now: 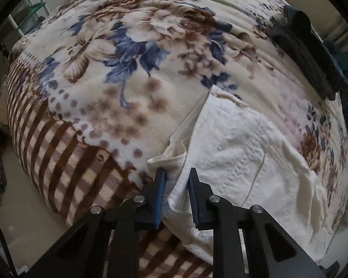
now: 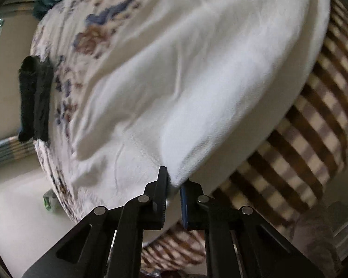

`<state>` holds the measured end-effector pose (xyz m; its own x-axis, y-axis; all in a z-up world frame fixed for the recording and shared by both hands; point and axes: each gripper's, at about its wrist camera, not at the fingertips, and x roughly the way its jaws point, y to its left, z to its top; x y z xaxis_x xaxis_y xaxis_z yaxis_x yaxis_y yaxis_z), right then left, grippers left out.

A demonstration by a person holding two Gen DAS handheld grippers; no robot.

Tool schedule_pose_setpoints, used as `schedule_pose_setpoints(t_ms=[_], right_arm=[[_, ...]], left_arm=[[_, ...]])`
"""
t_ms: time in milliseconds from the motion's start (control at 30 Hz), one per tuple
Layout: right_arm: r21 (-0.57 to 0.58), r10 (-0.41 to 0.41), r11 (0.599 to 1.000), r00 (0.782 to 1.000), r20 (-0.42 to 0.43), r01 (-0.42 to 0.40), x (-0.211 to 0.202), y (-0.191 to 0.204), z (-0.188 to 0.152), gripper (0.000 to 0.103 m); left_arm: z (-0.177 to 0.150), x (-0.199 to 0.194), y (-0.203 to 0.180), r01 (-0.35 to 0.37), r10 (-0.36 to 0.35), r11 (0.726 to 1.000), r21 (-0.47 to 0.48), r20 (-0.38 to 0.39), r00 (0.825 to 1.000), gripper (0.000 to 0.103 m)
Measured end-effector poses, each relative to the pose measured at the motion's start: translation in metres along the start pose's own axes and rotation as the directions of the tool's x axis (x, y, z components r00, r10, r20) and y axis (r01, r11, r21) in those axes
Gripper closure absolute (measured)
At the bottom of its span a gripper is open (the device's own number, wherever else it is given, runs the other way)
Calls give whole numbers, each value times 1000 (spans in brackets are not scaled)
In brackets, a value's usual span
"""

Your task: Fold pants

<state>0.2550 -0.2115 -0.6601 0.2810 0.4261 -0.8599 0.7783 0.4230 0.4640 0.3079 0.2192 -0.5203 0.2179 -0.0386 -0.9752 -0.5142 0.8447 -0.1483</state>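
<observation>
White pants (image 1: 241, 153) lie on a floral blanket (image 1: 127, 58) spread over a bed. In the left wrist view the waist end with its pocket seam fills the lower right. My left gripper (image 1: 176, 173) is shut on a bunched fold of the white cloth at the waist. In the right wrist view the pants (image 2: 174, 81) stretch away as a long white leg. My right gripper (image 2: 174, 180) is shut on an edge of that white cloth near the bed's side.
A dark folded garment (image 1: 308, 55) lies at the blanket's far right, and shows as a dark garment (image 2: 33, 99) at the left of the right wrist view. The blanket's brown checked border (image 1: 58, 157) hangs over the bed edge above the pale floor (image 2: 18, 208). A white rack (image 1: 32, 11) stands behind.
</observation>
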Motion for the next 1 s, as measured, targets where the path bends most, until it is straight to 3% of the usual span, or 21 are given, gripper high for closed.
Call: schedule_pose_setpoints(t_ms=[67, 133, 200, 267, 333, 433, 500, 567, 700, 767, 833, 867, 900, 933, 1000], right_arm=[[-27, -14, 1000, 1000, -2, 14, -10, 8, -10, 92], [-39, -28, 999, 1000, -8, 27, -11, 10, -13, 92], [-51, -56, 997, 998, -10, 55, -11, -5, -14, 92], [-30, -68, 997, 997, -45, 66, 6, -19, -10, 92], [-55, -108, 993, 990, -92, 103, 21, -26, -5, 89], [-71, -151, 987, 981, -124, 143, 30, -26, -2, 67], [-59, -85, 995, 986, -141, 77, 27, -24, -5, 64], [-63, -50, 997, 986, -159, 40, 26, -22, -11, 64], [-58, 1, 998, 980, -201, -13, 44, -14, -22, 64], [-33, 56, 997, 980, -191, -63, 50, -10, -27, 64], [-36, 72, 996, 985, -157, -79, 53, -7, -32, 68], [-43, 69, 996, 987, -146, -76, 53, -4, -34, 87], [-55, 52, 997, 990, -132, -60, 52, -2, -36, 89], [-58, 46, 997, 992, -119, -53, 50, 0, -38, 89], [-49, 50, 997, 994, -102, -56, 43, 3, -42, 91]], left_arm=[[1, -2, 0, 1, -1, 1000, 10, -11, 1000, 87], [2, -2, 0, -38, 38, 999, 36, 4, 999, 95], [9, 5, 15, -89, 89, 996, 26, 10, 996, 97], [14, 17, 27, -64, 63, 998, -9, -41, 997, 97], [13, 13, 38, 15, -20, 996, -91, -53, 998, 96], [3, 4, 29, 101, -107, 991, -90, -61, 992, 82], [-6, 5, 24, 139, -146, 985, -106, -67, 987, 57], [-11, 15, 24, 166, -180, 975, -147, -89, 980, 39], [-13, 30, 29, 162, -186, 959, -234, -85, 979, 39], [-14, 35, 29, 146, -170, 961, -234, -88, 982, 39], [-14, 43, 26, 120, -139, 969, -214, -79, 987, 41], [-15, 42, 24, 104, -118, 975, -198, -58, 991, 59], [-13, 38, 15, 100, -104, 984, -147, -22, 994, 85], [-11, 36, 8, 108, -110, 988, -110, -13, 994, 92], [-9, 20, -14, 67, -67, 998, 1, 52, 996, 93]])
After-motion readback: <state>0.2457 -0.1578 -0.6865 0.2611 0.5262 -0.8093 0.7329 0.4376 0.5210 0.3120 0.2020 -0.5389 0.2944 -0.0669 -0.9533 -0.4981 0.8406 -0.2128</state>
